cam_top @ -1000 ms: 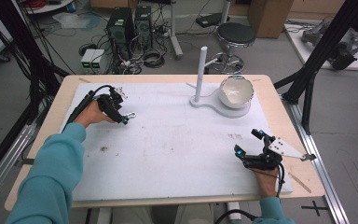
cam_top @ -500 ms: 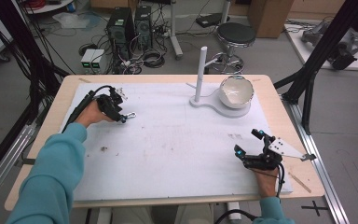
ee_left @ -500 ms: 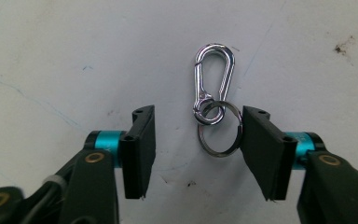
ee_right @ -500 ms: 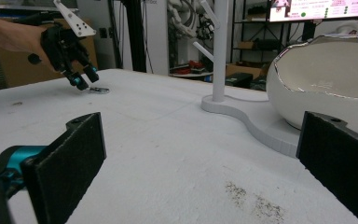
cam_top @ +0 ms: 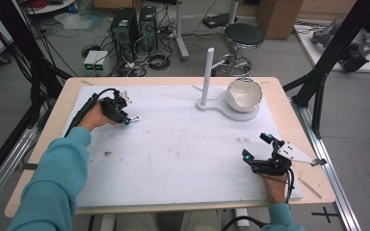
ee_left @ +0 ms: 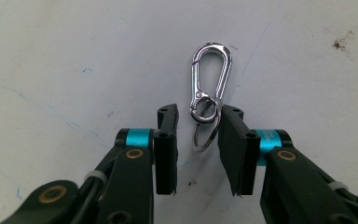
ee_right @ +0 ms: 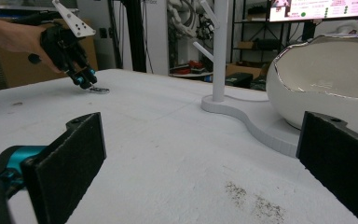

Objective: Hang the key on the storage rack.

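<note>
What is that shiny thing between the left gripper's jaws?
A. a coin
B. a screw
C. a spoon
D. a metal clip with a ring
D: the left gripper straddles a silver clip with a ring, lying flat on the white mat, jaws open around its ring end.

Grey floor (cam_top: 356, 125) beyond the table (cam_top: 289, 103), littered with cables (cam_top: 154, 57); two computer towers (cam_top: 132, 26), a black stool (cam_top: 243, 36), and black frame poles (cam_top: 327, 67) at the sides.
</note>
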`<state>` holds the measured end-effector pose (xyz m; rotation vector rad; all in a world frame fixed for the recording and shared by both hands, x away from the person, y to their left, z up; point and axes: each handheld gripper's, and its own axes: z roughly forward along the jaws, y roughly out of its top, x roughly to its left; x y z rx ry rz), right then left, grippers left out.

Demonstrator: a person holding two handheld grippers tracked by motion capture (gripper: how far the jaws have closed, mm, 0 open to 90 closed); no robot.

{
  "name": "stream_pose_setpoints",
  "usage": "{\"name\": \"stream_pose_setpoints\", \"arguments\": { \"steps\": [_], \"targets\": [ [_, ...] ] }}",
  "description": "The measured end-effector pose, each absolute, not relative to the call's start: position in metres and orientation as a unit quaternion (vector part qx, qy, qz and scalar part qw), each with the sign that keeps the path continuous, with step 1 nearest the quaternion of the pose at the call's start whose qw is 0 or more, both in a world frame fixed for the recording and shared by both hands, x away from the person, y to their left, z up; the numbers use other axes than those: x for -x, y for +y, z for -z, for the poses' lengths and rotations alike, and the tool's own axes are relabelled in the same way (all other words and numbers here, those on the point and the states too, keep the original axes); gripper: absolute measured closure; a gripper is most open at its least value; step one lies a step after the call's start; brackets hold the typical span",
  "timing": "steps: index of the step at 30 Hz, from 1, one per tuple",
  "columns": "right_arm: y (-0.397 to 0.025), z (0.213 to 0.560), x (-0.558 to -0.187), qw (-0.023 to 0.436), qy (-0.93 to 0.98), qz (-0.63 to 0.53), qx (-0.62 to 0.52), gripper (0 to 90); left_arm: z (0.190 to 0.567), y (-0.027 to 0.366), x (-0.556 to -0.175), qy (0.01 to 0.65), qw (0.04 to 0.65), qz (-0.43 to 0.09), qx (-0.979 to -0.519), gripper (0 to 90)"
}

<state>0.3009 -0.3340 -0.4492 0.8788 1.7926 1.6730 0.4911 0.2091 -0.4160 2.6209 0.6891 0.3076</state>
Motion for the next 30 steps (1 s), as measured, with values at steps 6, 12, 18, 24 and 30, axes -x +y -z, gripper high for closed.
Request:
{"name": "stream_pose_setpoints", "arguments": {
  "steps": [6,12,18,24,30],
  "targets": [
    [-0.3341,0.4492,-0.3012,0.266,0.664,-0.619,-0.324,0.5,0.415,0.2103,-0.4914,0.249,0.208,-0.107,-0.94,76.0],
    [-0.334,0.4492,-0.3009,0.265,0.664,-0.619,-0.325,0.6,0.4141,0.2104,-0.4913,0.25,0.206,-0.111,-0.939,78.1],
    [-0.3339,0.4492,-0.3009,0.266,0.664,-0.619,-0.325,0.6,0.4129,0.2107,-0.4908,0.253,0.21,-0.109,-0.938,81.8],
    [-0.3339,0.4492,-0.3009,0.266,0.664,-0.619,-0.325,0.5,0.4131,0.2093,-0.4901,0.254,0.215,-0.103,-0.937,84.2],
    [-0.3339,0.4492,-0.3009,0.266,0.664,-0.619,-0.325,0.5,0.4134,0.21,-0.4907,0.257,0.214,-0.102,-0.937,85.6]
  ]
}}
